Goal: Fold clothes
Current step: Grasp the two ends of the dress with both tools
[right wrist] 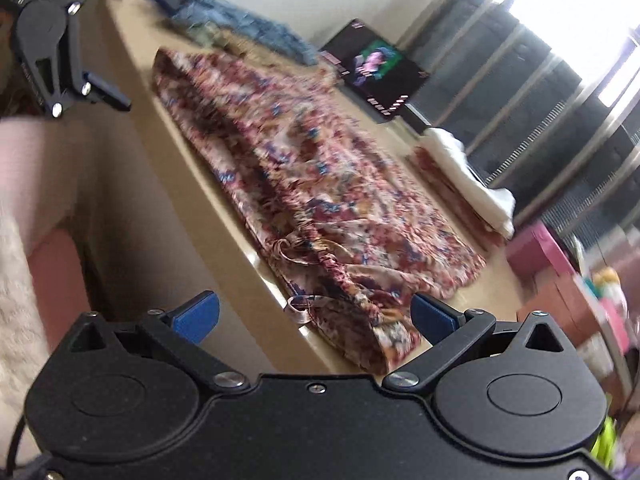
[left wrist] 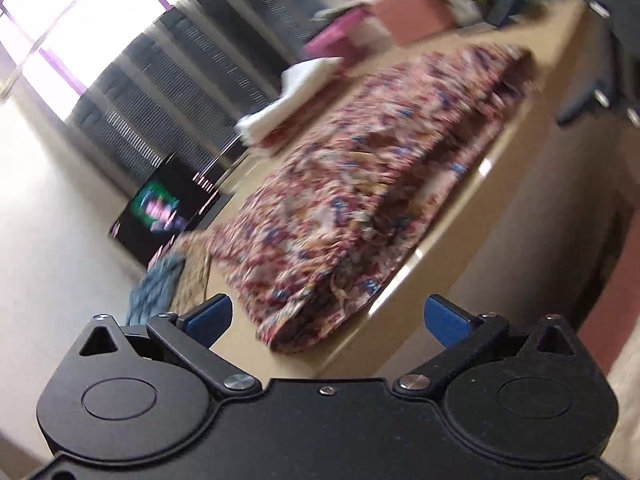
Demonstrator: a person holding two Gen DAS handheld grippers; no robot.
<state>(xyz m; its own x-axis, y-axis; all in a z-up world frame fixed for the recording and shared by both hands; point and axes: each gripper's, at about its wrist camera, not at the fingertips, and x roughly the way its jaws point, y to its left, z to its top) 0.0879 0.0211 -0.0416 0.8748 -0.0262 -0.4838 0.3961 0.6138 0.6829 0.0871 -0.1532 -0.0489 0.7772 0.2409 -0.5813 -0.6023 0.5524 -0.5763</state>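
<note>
Flowery red and blue cloth point(left wrist: 360, 184) lies long and flat on the tan table point(left wrist: 460, 216) in your left wrist view, with its near end just ahead of your left gripper point(left wrist: 328, 316). That gripper's blue fingers stand wide apart and hold nothing. A white folded cloth point(left wrist: 288, 96) sits past the flowery one, and a blue garment point(left wrist: 156, 284) lies at the far left. The picture is smeared, so small creases are hard to tell. In your right wrist view, the same flowery cloth point(right wrist: 312, 184) runs away from you along the table edge point(right wrist: 224, 216). Your right gripper point(right wrist: 316, 316) is spread open and empty too, with a gathered end of the cloth and a small loop between its fingers. Your left gripper point(right wrist: 106, 94) hangs near the far end. You seem to be between folds. Next, I think each gripper should pinch an end of the cloth and bring one end over the other.
</note>
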